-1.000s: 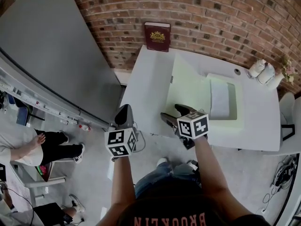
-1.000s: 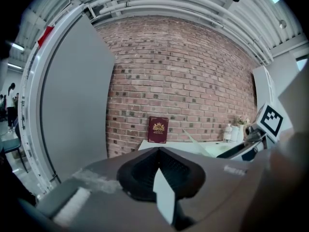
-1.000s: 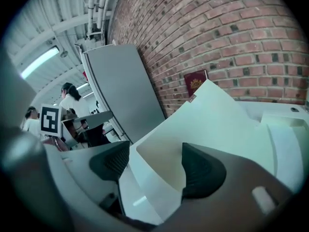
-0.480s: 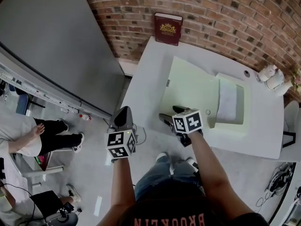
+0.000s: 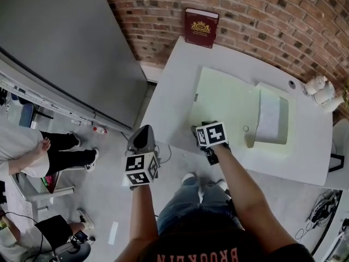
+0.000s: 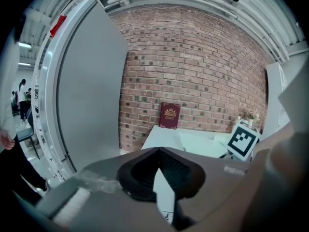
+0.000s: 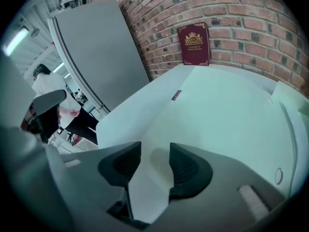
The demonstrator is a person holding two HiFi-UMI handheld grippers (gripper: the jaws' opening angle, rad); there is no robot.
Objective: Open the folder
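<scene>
Folder (image 5: 223,100) edge under right hand-held gripper (image 5: 200,127) hidden, bystander (image 5: 22,149) cropped

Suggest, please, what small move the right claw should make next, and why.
Probably lower a little and finish closing. The right claw has just been closing its jaws; they stand apart over the pale green folder, whose near edge shows in the gap, not yet pinched.
</scene>
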